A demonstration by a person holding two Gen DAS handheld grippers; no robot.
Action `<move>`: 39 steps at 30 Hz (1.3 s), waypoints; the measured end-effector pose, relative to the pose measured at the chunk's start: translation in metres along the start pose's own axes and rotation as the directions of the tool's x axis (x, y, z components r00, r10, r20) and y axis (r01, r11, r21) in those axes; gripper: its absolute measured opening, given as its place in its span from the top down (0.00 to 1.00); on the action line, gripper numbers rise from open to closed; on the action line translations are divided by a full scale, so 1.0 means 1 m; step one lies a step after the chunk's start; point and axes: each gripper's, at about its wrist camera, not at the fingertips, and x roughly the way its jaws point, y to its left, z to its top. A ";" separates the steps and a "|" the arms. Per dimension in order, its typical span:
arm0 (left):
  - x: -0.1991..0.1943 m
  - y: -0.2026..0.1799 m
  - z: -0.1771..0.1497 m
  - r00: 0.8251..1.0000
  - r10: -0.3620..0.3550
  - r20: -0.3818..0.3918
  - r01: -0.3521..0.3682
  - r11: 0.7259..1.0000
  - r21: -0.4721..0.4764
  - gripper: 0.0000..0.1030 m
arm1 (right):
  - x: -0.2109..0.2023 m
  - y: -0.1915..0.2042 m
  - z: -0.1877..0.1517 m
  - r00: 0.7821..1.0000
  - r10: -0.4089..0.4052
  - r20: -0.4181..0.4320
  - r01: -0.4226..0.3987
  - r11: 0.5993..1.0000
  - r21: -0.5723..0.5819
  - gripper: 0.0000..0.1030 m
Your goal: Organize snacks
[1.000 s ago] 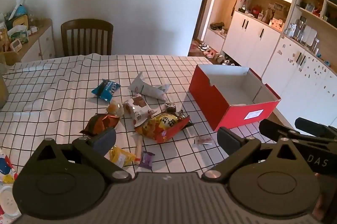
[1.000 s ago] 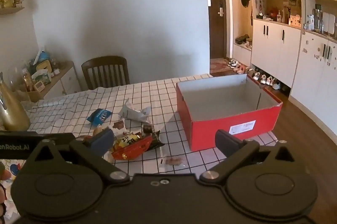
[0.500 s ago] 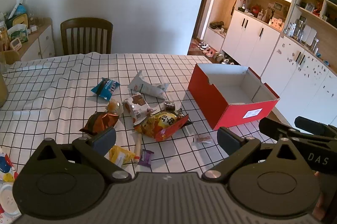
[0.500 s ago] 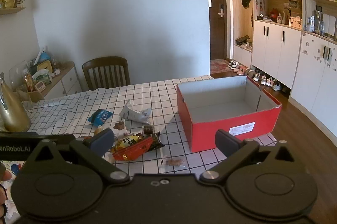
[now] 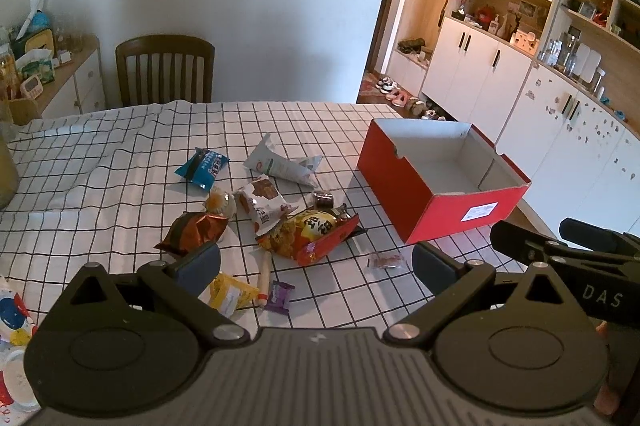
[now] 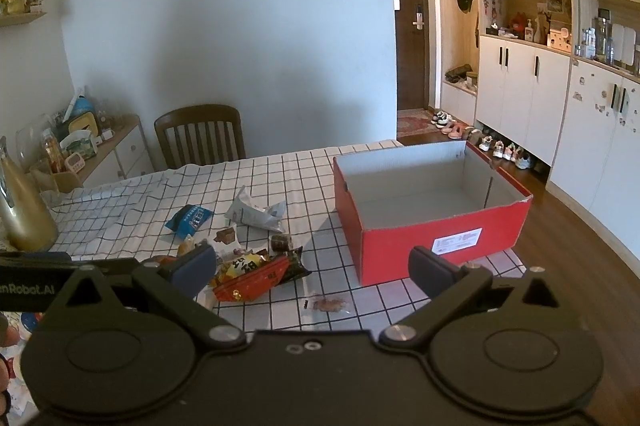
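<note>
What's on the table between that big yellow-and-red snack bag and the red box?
Mostly bare checked cloth. In the left wrist view, only a small clear-wrapped snack lies nearer the camera, between the bag and red box.

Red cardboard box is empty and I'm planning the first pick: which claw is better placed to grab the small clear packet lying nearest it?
Probably right. The small clear packet lies almost centred before the open right claw, beside the red cardboard box. For the open left claw it sits off toward one finger.
</note>
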 end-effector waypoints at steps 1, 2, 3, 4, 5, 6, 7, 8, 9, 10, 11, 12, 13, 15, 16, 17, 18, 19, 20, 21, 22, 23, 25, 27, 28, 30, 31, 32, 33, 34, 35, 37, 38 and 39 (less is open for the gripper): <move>-0.001 0.000 0.000 1.000 0.001 0.000 -0.001 1.000 0.000 0.00 | 0.000 0.000 0.000 1.000 0.003 -0.001 -0.003 1.000 -0.001 0.00; -0.002 0.001 0.000 1.000 0.004 0.000 -0.004 1.000 -0.001 0.00 | -0.001 0.001 0.000 1.000 0.003 -0.001 -0.003 1.000 -0.002 0.00; -0.002 0.001 -0.001 1.000 0.007 0.000 -0.007 1.000 -0.002 0.00 | -0.001 0.001 0.000 1.000 0.001 0.000 -0.001 1.000 -0.006 0.00; -0.003 0.001 -0.001 1.000 0.009 0.001 -0.009 1.000 -0.003 0.00 | -0.002 0.002 0.000 1.000 0.002 0.001 -0.002 1.000 -0.010 0.00; -0.005 0.002 0.000 1.000 0.011 0.002 -0.011 1.000 -0.003 0.00 | -0.001 0.003 0.001 1.000 0.003 0.000 -0.003 1.000 -0.012 0.00; -0.005 0.002 0.000 1.000 0.014 0.004 -0.014 1.000 -0.004 0.00 | -0.001 0.003 0.001 1.000 0.005 0.001 -0.005 1.000 -0.015 0.00; -0.006 0.003 0.000 1.000 0.017 0.006 -0.017 1.000 -0.005 0.00 | -0.002 0.003 0.001 1.000 0.006 0.002 -0.006 1.000 -0.016 0.00; -0.007 0.003 0.002 1.000 0.020 0.005 -0.020 1.000 -0.006 0.00 | -0.002 0.004 0.002 1.000 0.008 0.002 -0.008 1.000 -0.017 0.00; -0.007 0.003 0.002 1.000 0.022 0.006 -0.022 1.000 -0.007 0.00 | -0.002 0.004 0.001 1.000 0.010 0.002 -0.010 1.000 -0.019 0.00; -0.008 0.004 0.003 1.000 0.024 0.007 -0.024 1.000 -0.008 0.00 | -0.002 0.005 0.001 1.000 0.011 0.004 -0.011 1.000 -0.022 0.00; -0.008 0.004 0.003 1.000 0.027 0.008 -0.027 1.000 -0.010 0.00 | -0.002 0.005 0.002 1.000 0.013 0.006 -0.012 1.000 -0.025 0.00; -0.009 0.005 0.003 1.000 0.030 0.009 -0.030 1.000 -0.010 0.00 | -0.002 0.006 0.002 1.000 0.014 0.008 -0.014 0.999 -0.028 0.00; -0.009 0.005 0.003 0.999 0.031 0.010 -0.031 0.999 -0.011 0.00 | -0.002 0.007 0.002 1.000 0.016 0.010 -0.016 0.999 -0.032 0.00; -0.010 0.006 0.004 0.999 0.035 0.012 -0.035 0.999 -0.012 0.00 | -0.003 0.008 0.003 1.000 0.021 0.012 -0.020 0.999 -0.036 0.00; -0.010 0.007 0.004 0.999 0.036 0.013 -0.036 0.999 -0.013 0.00 | -0.003 0.009 0.003 1.000 0.021 0.011 -0.021 0.999 -0.038 0.00; -0.011 0.007 0.004 0.999 0.037 0.013 -0.037 0.999 -0.015 0.00 | -0.003 0.010 0.004 1.000 0.022 0.011 -0.022 0.999 -0.038 0.00; -0.011 0.007 0.004 0.999 0.038 0.013 -0.038 0.999 -0.016 0.00 | -0.003 0.009 0.003 1.000 0.024 0.011 -0.023 0.999 -0.037 0.00; -0.011 0.008 0.004 0.999 0.038 0.014 -0.038 0.999 -0.017 0.00 | -0.002 0.010 0.004 1.000 0.026 0.012 -0.025 0.999 -0.039 0.00; -0.011 0.008 0.004 0.999 0.038 0.014 -0.038 0.999 -0.017 0.00 | -0.002 0.011 0.004 1.000 0.027 0.013 -0.026 0.999 -0.040 0.00; -0.011 0.008 0.004 0.999 0.040 0.014 -0.039 0.999 -0.019 0.00 | -0.002 0.011 0.004 0.999 0.029 0.014 -0.028 0.999 -0.041 0.00; -0.011 0.008 0.004 0.999 0.041 0.014 -0.041 0.999 -0.020 0.00 | -0.002 0.012 0.004 0.999 0.031 0.015 -0.031 0.999 -0.043 0.00; -0.012 0.008 0.003 0.999 0.044 0.015 -0.044 0.999 -0.022 0.00 | -0.001 0.012 0.004 0.999 0.034 0.014 -0.033 0.998 -0.045 0.00; -0.013 0.009 0.003 0.999 0.049 0.016 -0.049 0.998 -0.027 0.00 | -0.001 0.013 0.004 0.999 0.039 0.015 -0.039 0.998 -0.050 0.00; -0.013 0.009 0.003 0.998 0.053 0.016 -0.053 0.998 -0.032 0.00 | -0.001 0.014 0.005 0.999 0.045 0.018 -0.044 0.998 -0.054 0.00; -0.013 0.009 0.003 0.998 0.055 0.016 -0.054 0.998 -0.034 0.00 | 0.000 0.015 0.005 0.999 0.047 0.018 -0.046 0.997 -0.055 0.00; -0.013 0.009 0.003 0.998 0.056 0.013 -0.056 0.998 -0.037 0.00 | 0.001 0.015 0.005 0.999 0.051 0.017 -0.050 0.997 -0.056 0.00; -0.013 0.009 0.002 0.998 0.057 0.012 -0.057 0.998 -0.039 0.00 | 0.001 0.015 0.006 0.998 0.053 0.015 -0.052 0.997 -0.056 0.00; -0.013 0.009 0.003 0.998 0.058 0.010 -0.057 0.998 -0.041 0.00 | 0.002 0.015 0.006 0.998 0.055 0.013 -0.054 0.997 -0.056 0.00; -0.012 0.009 0.003 0.998 0.059 0.009 -0.058 0.997 -0.042 0.00 | 0.002 0.015 0.006 0.998 0.056 0.013 -0.055 0.997 -0.057 0.00; -0.012 0.009 0.003 0.998 0.059 0.007 -0.059 0.997 -0.044 0.00 | 0.003 0.015 0.006 0.998 0.057 0.012 -0.056 0.997 -0.057 0.00; -0.011 0.009 0.003 0.998 0.060 0.006 -0.059 0.997 -0.045 0.00 | 0.003 0.015 0.006 0.998 0.058 0.012 -0.057 0.997 -0.057 0.01; -0.010 0.009 0.003 0.998 0.060 0.004 -0.060 0.997 -0.045 0.00 | 0.004 0.014 0.006 0.998 0.060 0.011 -0.059 0.997 -0.057 0.00; -0.010 0.010 0.003 0.998 0.059 0.003 -0.058 0.997 -0.047 0.00 | 0.004 0.014 0.006 0.998 0.060 0.010 -0.060 0.997 -0.056 0.00; -0.009 0.010 0.003 0.998 0.057 0.001 -0.057 0.997 -0.048 0.00 | 0.005 0.014 0.006 0.998 0.061 0.010 -0.060 0.997 -0.055 0.00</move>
